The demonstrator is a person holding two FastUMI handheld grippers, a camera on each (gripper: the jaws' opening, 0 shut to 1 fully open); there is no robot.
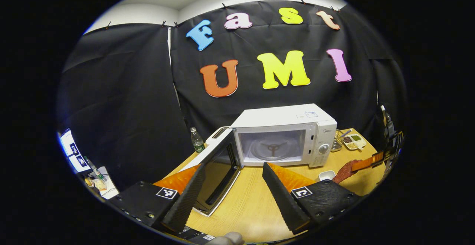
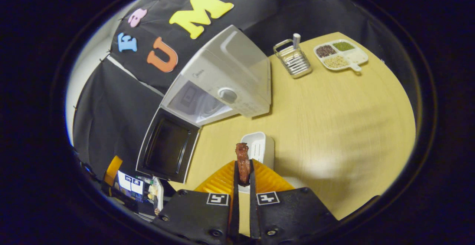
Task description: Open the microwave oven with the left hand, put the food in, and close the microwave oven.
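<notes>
My right gripper has its jaws clamped on the food, a light, soft, greasy-looking strip gripped low above the counter, while my left gripper gapes before the open microwave.

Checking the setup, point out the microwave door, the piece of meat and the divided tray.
microwave door [image 2: 165, 150], right gripper view, window.
piece of meat [image 2: 243, 161], right gripper view, middle.
divided tray [image 2: 357, 57], right gripper view, pale compartment.

The table looks like pale wood with a fine grain, matt. The microwave has a smooth, glossy white plastic shell and a dark glass door. The rack is shiny metal wire. The wall is matt, creased black cloth.
</notes>
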